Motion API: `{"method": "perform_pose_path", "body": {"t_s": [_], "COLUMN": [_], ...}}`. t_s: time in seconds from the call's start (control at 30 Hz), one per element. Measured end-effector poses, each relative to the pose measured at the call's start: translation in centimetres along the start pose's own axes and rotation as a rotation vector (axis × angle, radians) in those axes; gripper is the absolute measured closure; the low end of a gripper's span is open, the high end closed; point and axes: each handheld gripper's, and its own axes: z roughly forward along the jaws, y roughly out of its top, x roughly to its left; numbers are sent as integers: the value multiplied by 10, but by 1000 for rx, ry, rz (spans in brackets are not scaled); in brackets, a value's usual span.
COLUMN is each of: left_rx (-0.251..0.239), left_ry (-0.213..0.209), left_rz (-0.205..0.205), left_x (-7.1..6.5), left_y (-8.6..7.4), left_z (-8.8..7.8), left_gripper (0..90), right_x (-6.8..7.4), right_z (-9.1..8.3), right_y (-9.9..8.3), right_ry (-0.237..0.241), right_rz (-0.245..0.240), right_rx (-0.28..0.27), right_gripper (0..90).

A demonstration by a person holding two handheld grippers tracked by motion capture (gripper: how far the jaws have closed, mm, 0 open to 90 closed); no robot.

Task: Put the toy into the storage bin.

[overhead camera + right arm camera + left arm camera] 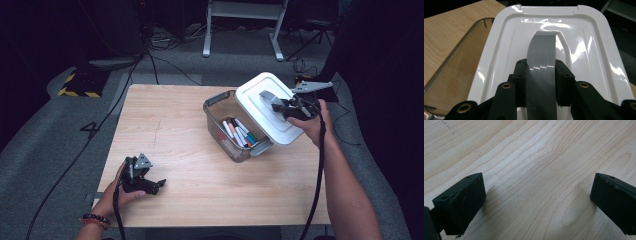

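At the right of the frame, the right gripper [281,106] pinched the grey handle [541,57] of the white lid [262,107], tilted above the box [220,120]. The left gripper [150,186] was spread wide over the table [170,130].

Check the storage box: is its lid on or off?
Off. The right gripper holds the white lid by its grey handle, tilted above the open box.

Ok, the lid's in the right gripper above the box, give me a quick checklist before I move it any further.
1. Right gripper shut on the grey handle of the white lid: ok.
2. Handle centred between the fingers: ok.
3. Lid lifted off the clear box, tilted: ok.
4. Markers lying inside the box: ok.
5. Left gripper open over bare table, away from the box: ok.
6. Free spot to set the lid down to the right: cannot tell.
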Motion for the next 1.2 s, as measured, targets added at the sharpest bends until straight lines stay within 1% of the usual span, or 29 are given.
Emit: {"method": "perform_pose_path", "body": {"t_s": [0.1, 0.13, 0.23, 0.27, 0.33, 0.37, 0.47, 0.53, 0.57, 0.73, 0.87, 0.93, 0.97, 1.07, 1.13, 1.2], "left_rx": [-1, -1, -1, -1, 0, 0, 0, 0, 0, 0, 0, 0, -1, 0, 0, 0], "left_ry": [0, 0, 0, 0, 0, -1, 0, 0, 0, -1, -1, -1, -1, -1, -1, -1], "left_rz": [-1, -2, -1, 0, 1, 0, 0, 0, 0, 0, 1, 1, 0, 2, 1, 1], "left_x": [0, 0, 0, 0, 0, 0, 0, 0, 0, 0, 0, 0, 0, 0, 0, 0], "left_y": [0, 0, 0, 0, 0, 0, 0, 0, 0, 0, 0, 0, 0, 0, 0, 0], "left_z": [0, 0, 0, 0, 0, 0, 0, 0, 0, 0, 0, 0, 0, 0, 0, 0], "left_gripper": [4, 4, 4, 4, 4, 5, 4, 4, 4, 5, 4, 4, 4, 4, 4, 4], "right_x": [12, 16, 26, 29, 34, 37, 43, 45, 47, 52, 56, 59, 60, 67, 70, 73], "right_z": [14, 20, 34, 41, 49, 53, 63, 69, 72, 77, 80, 82, 83, 88, 88, 88], "right_y": [9, 12, 17, 19, 21, 22, 24, 24, 24, 26, 27, 28, 28, 28, 28, 27], "right_ry": [19, 27, 42, 45, 40, 46, 55, 52, 39, 9, -1, 5, -4, -42, -55, -45], "right_rz": [-22, -22, -40, -45, -58, -62, -53, -54, -53, -41, -31, -16, -22, -65, -82, -93], "right_rx": [20, 28, 47, 61, 77, 82, 87, 94, 101, 93, 82, 78, 86, 114, 121, 136], "right_gripper": [680, 680, 680, 680, 680, 680, 678, 677, 676, 674, 674, 673, 671, 660, 644, 593]}}
